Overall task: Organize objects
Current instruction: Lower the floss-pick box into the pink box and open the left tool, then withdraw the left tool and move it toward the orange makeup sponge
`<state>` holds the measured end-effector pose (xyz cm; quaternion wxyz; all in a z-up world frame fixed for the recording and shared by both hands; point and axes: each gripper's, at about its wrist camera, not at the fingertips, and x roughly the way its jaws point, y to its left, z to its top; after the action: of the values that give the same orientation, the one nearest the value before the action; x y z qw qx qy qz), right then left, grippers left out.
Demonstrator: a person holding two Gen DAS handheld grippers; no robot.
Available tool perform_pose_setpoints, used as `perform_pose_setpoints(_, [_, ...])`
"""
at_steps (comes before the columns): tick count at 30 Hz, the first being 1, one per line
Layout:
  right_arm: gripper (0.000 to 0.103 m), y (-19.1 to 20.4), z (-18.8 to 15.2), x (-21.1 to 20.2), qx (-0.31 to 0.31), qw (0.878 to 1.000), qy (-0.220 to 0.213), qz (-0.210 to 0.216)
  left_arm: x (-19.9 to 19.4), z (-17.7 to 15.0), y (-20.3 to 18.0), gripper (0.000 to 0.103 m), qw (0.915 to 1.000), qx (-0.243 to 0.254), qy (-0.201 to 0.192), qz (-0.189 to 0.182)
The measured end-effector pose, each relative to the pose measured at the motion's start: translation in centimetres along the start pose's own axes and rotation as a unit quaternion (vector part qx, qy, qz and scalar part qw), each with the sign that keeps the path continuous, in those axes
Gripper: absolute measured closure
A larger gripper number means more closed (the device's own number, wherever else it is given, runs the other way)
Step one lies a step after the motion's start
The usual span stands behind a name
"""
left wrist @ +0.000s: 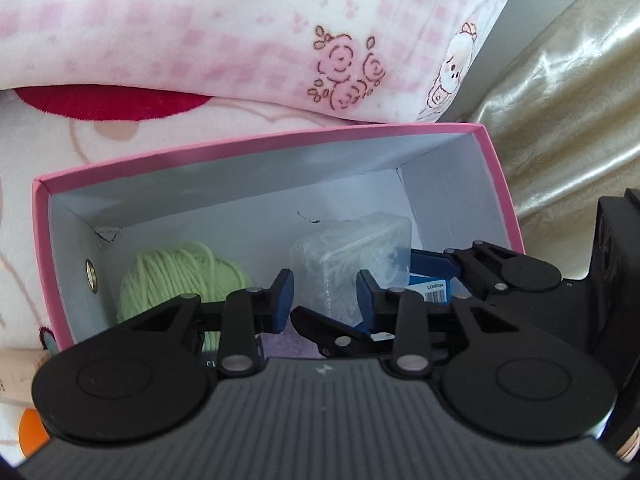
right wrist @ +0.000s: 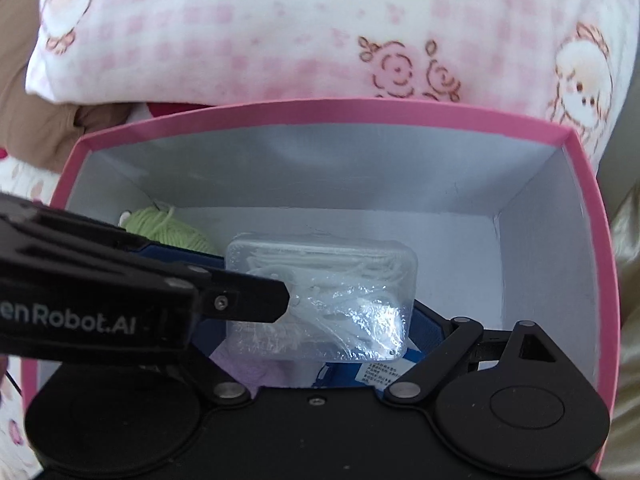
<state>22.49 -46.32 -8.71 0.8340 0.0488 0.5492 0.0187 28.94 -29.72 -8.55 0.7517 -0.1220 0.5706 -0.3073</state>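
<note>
As Grippers Crowd a Pink Box [right wrist: 320,106]

Clamped on the clear packet [right wrist: 340,280] inside, the left gripper [left wrist: 326,300] crosses from nine o'clock. The right gripper [right wrist: 320,332] has its fingers wide around the packet, perhaps touching. Green yarn [right wrist: 180,232] lies at ten o'clock, blanket [right wrist: 280,40] at twelve.

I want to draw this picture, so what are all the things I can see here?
box: one, pink outside, white inside, on the bed.
yarn: one ball, green, box's left corner.
packet: one, clear with white bits, middle of box.
carton: one, blue with barcode label, under the packet.
cloth: one, purple, box bottom.
blanket: one, pink-checked with roses, behind box.
fabric: one, shiny gold, right of box.
left gripper: one, black with blue pads, shut on packet.
right gripper: one, black, jaws wide around packet; grip unclear.
</note>
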Motion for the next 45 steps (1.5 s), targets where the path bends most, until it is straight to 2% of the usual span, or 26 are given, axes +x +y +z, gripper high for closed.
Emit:
perform_pose_setpoints(2, [0.01,-0.2,-0.1,-0.2,0.013,1.0,-0.011,0.002,0.1,-0.1,0.2,0.072,1.0,-0.004,-0.003,-0.003])
perform_pose_setpoints(6, [0.011,0.6,-0.3,-0.5,0.006,0.999,-0.032,-0.019,0.0,-0.3,0.3,0.073,0.9997,-0.002,-0.023,-0.004])
perform_pose_setpoints(10, [0.011,1.3,0.0,0.0,-0.003,0.998,-0.035,-0.043,0.0,-0.4,0.1,0.074,0.9991,0.011,-0.037,0.015])
perform_pose_setpoints(13, [0.011,1.0,0.2,0.3,0.015,0.999,-0.035,-0.034,-0.3,-0.4,0.4,0.074,0.9987,0.004,-0.047,0.018])
perform_pose_setpoints(15, [0.011,0.7,0.2,0.1,0.022,0.999,-0.029,-0.03,-0.7,-0.6,0.5,0.068,0.9982,0.006,-0.056,0.019])
perform_pose_setpoints(17, [0.011,0.9,-0.2,-0.7,0.016,0.998,-0.044,-0.038,-0.7,-0.7,0.2,0.061,0.998,0.016,-0.056,0.026])
perform_pose_setpoints(19, [0.01,1.3,-0.7,-1.7,0.013,0.996,-0.072,-0.054,-0.9,-0.8,0.1,0.059,0.9976,0.017,-0.06,0.029])
perform_pose_setpoints(23, [0.011,1.9,-1.7,-2.8,-0.004,0.995,-0.082,-0.056,-1.5,-1.1,-0.4,0.057,0.997,0.022,-0.068,0.03])
perform_pose_setpoints(24, [0.014,2.1,-2.0,-3.0,-0.011,0.994,-0.087,-0.058,-1.7,-1.2,-0.5,0.057,0.9969,0.026,-0.068,0.029])
perform_pose_setpoints(26, [0.029,2.4,-2.4,-3.3,-0.025,0.993,-0.091,-0.069,-2.0,-1.5,-1.0,0.057,0.9968,0.036,-0.066,0.028])
perform_pose_setpoints(27, [0.045,2.5,-2.5,-3.2,-0.028,0.993,-0.089,-0.073,-2.2,-1.6,-1.3,0.057,0.9965,0.04,-0.067,0.03])
perform_pose_setpoints(28, [0.054,2.5,-2.4,-3.0,-0.027,0.994,-0.082,-0.07,-2.4,-1.7,-1.5,0.057,0.9962,0.043,-0.067,0.033])
perform_pose_setpoints(31, [0.061,2.6,-2.2,-2.8,-0.015,0.994,-0.083,-0.067,-2.5,-1.7,-1.8,0.056,0.996,0.046,-0.064,0.042])
perform_pose_setpoints(37, [0.062,3.2,-2.3,-1.9,0.002,0.992,-0.096,-0.085,-3.0,-1.5,-1.6,0.056,0.9963,0.035,-0.06,0.05])
perform_pose_setpoints(41, [0.062,2.8,-2.9,-2.6,0.022,0.994,-0.088,-0.058,-3.4,-1.9,-1.6,0.055,0.9967,0.039,-0.06,0.04])
perform_pose_setpoints(42, [0.069,3.1,-3.0,-2.4,0.014,0.995,-0.079,-0.064,-3.5,-2.1,-1.6,0.055,0.9964,0.039,-0.063,0.041])
perform_pose_setpoints(43, [0.081,3.3,-2.9,-2.1,0.004,0.995,-0.07,-0.074,-3.5,-2.2,-1.7,0.055,0.9961,0.039,-0.065,0.045])
perform_pose_setpoints(45, [0.083,3.3,-2.7,-1.6,0.006,0.995,-0.071,-0.076,-3.6,-2.2,-1.5,0.055,0.9952,0.036,-0.074,0.052])
